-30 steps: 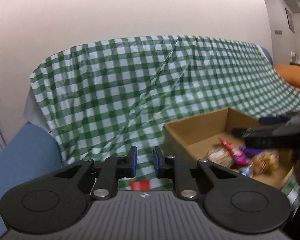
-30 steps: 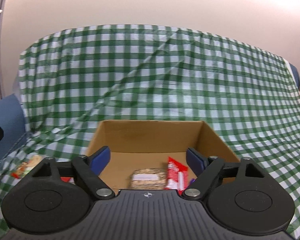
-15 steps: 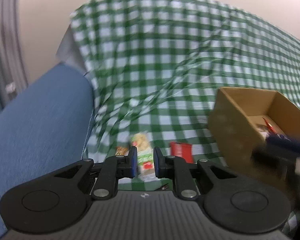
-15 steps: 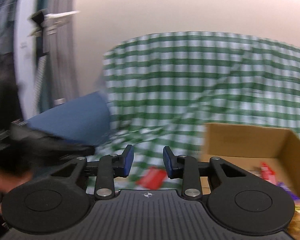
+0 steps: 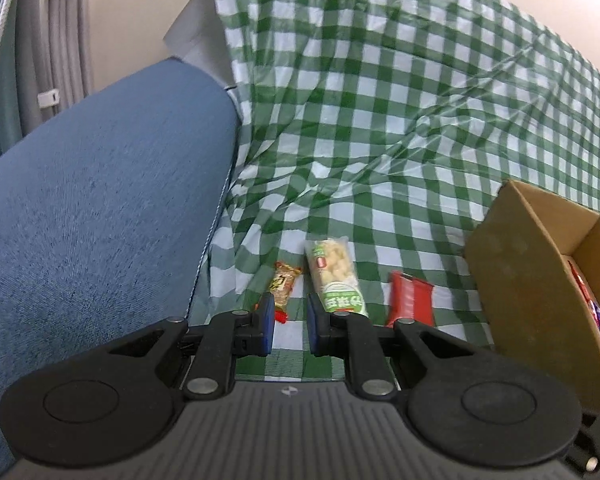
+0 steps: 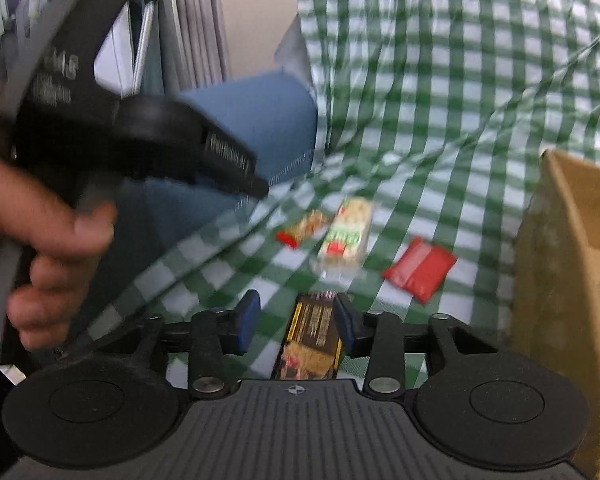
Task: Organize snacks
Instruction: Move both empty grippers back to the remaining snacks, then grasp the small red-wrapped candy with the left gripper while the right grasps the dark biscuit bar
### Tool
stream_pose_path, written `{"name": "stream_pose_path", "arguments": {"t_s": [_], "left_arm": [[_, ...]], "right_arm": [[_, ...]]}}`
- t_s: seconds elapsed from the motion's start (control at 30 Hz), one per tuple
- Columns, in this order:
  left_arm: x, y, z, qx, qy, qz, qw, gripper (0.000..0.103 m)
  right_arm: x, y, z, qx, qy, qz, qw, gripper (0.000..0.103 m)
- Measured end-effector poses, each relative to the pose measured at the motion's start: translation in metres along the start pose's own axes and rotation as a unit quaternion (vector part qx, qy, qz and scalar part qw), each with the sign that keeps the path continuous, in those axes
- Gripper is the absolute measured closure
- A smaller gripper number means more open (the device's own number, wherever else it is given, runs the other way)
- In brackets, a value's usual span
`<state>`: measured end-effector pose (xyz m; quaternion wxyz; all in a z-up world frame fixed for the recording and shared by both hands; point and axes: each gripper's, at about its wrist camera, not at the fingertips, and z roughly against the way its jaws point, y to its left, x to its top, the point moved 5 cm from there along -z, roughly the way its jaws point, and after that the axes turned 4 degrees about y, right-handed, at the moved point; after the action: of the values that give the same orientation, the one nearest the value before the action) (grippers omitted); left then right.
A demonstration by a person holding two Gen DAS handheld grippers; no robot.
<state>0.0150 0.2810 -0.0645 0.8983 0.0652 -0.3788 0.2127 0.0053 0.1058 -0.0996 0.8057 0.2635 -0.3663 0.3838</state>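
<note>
1. Left wrist view, setting: a green checked cloth covers the seat and backrest; a blue armrest stands to the left; a cardboard box stands on the cloth at right, already holding snacks.
2. Left wrist view, gripper: the left gripper has its jaws nearly closed, with a narrow gap and nothing between them.
3. Left wrist view, target position: three snacks lie on the cloth just beyond the fingertips; a small brown packet ahead of the left finger; a rice bar ahead of the right finger; a red packet further right, near the box.
4. Left wrist view, risk: the gap looks too narrow for the rice bar; advancing without opening would likely push the snacks along the cloth; loose folds could be pinched with a packet.
5. Right wrist view, gripper: the right gripper stands partly open and has just been opening; a dark bar lies between the jaws, beside the right finger; whether the pad touches it cannot be told.
6. Right wrist view, surroundings: the picture is blurred; the person's hand holds the other gripper at left.
7. Right wrist view, risk: closing off-centre could skew the dark bar or catch cloth; both grippers work the same cluster, so a collision is possible.
</note>
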Motion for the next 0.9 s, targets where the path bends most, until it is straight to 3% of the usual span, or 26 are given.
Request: {"name": "stream_pose_path", "arguments": {"t_s": [0.07, 0.1, 0.27, 0.63, 0.8, 0.9], "left_arm": [[0.001, 0.004, -0.007, 0.004, 0.007, 0.009, 0.9999, 0.085], [0.002, 0.006, -0.011, 0.005, 0.011, 0.013, 0.9998, 0.085], [0.007, 0.004, -0.034, 0.011, 0.027, 0.011, 0.9995, 0.085], [0.016, -0.008, -0.102, 0.031, 0.059, -0.007, 0.9977, 0.084], [0.017, -0.008, -0.122, 0.039, 0.076, -0.011, 0.9963, 0.081], [0.013, -0.013, -0.128, 0.051, 0.090, -0.032, 0.9941, 0.080]], "right_arm": [[-0.003, 0.003, -0.005, 0.009, 0.000, 0.004, 1.000, 0.044], [-0.005, 0.005, -0.008, 0.008, 0.003, 0.011, 1.000, 0.043], [-0.012, 0.007, -0.026, -0.005, 0.028, 0.025, 0.999, 0.040], [-0.032, -0.008, -0.066, -0.025, 0.121, -0.006, 0.992, 0.037], [-0.034, -0.010, -0.066, -0.026, 0.123, 0.000, 0.992, 0.040], [-0.033, -0.010, -0.066, -0.030, 0.115, 0.011, 0.993, 0.059]]}}
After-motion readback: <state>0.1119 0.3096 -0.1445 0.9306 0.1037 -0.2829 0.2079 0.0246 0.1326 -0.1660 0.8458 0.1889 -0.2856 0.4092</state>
